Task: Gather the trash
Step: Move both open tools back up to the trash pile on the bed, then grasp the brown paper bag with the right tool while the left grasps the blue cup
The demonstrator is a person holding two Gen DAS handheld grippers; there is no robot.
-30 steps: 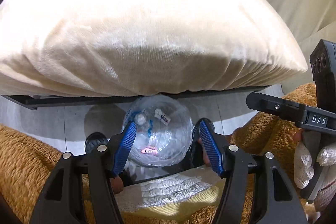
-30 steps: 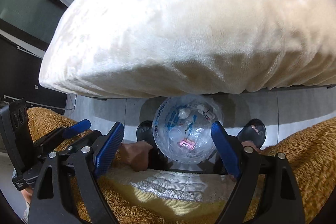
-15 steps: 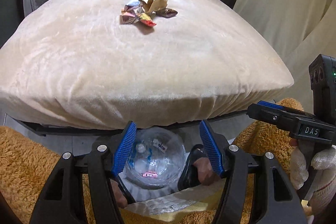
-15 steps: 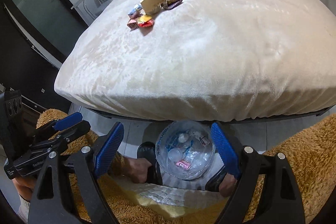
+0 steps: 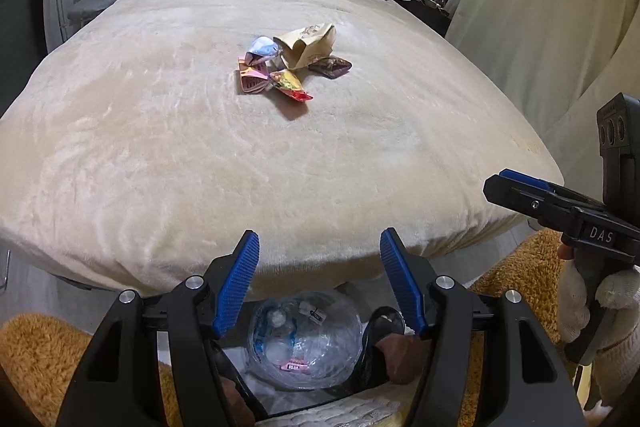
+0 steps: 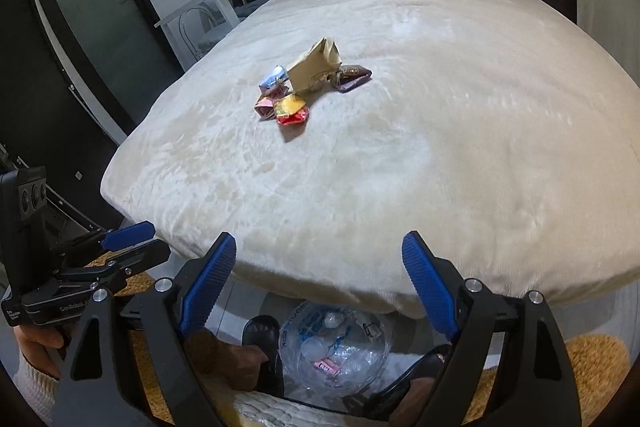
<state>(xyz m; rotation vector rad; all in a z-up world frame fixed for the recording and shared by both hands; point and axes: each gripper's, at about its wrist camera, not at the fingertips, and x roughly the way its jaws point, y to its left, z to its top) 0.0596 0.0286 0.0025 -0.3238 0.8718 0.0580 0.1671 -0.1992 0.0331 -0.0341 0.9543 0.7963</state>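
On the cream plush bed [image 5: 168, 131], far more of the cover is seen than half a second ago: both cameras have been raised, so the trash pile, earlier near the top edge, now sits toward the middle of each view, and the clear bin has dropped to the bottom edge.

At the left of the pile [image 5: 290, 65], a shiny blue-silver wrapper [image 5: 262, 47] is seen above a crumpled pink one [image 5: 252, 77]; next comes a yellow and red foil packet [image 5: 289, 85], then a creased, gaping tan paper bag [image 5: 308, 45], and at the right a dark brown glossy wrapper [image 5: 331, 66], all touching or overlapping. The pile lies mid-bed, well apart from both claws.

The left claw [image 5: 320, 283] is held spread wide with nothing between its ribbed blue pads; the right claw [image 6: 318, 287] is likewise spread and empty. Both are held over the near bed edge. Below them, on the floor, a round transparent crinkled bin bag [image 5: 312, 339] with small scraps inside is seen between the person's slippered feet.
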